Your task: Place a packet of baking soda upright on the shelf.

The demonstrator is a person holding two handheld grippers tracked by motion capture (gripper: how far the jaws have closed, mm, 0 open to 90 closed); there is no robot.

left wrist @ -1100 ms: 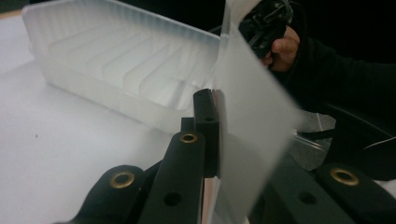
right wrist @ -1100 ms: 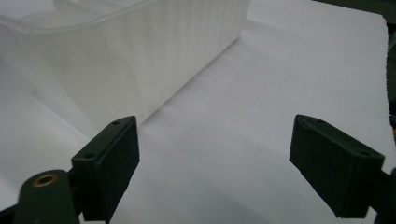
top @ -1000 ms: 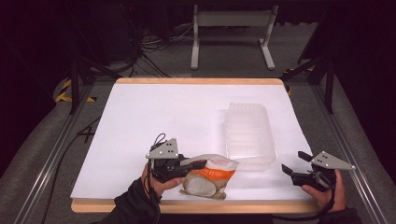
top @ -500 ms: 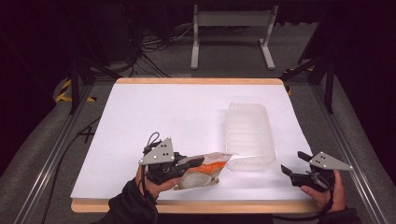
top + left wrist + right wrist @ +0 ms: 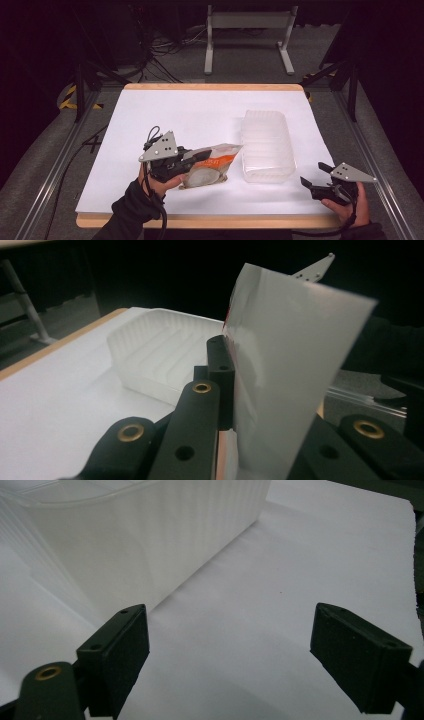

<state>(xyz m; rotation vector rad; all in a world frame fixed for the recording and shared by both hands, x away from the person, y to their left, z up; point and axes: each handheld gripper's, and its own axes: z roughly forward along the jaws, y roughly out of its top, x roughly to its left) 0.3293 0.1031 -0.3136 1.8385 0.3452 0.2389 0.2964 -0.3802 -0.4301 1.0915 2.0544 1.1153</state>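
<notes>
- Table [image 5: 150,115]: a white surface with a wooden edge, seen from above; dark floor, cables and a metal stand lie beyond its far side.
- Left gripper [image 5: 202,156]: held in the person's left hand [image 5: 162,182] over the near-left part of the table, pointing toward the right. Its jaws are closed on the edge of a pouch; in the left gripper view the flat white sheet of the pouch [image 5: 285,380] stands pinched between the two black jaws, with almost no gap.
- Pouch [image 5: 212,165]: a white packet with an orange band, tilted, its far corner just beside the container's near-left wall. Whether its lower end touches the table cannot be told.
- Container [image 5: 267,145]: a translucent, ribbed plastic tub, set on the right half of the table with its long side running away from the person. It also appears in the left gripper view [image 5: 155,352] and the right gripper view [image 5: 130,535].
- Right gripper [image 5: 314,176]: held in the right hand [image 5: 350,205] at the near-right corner, near the container but apart from it. Its jaws are spread wide, with bare table between them [image 5: 230,645]; they hold nothing.
</notes>
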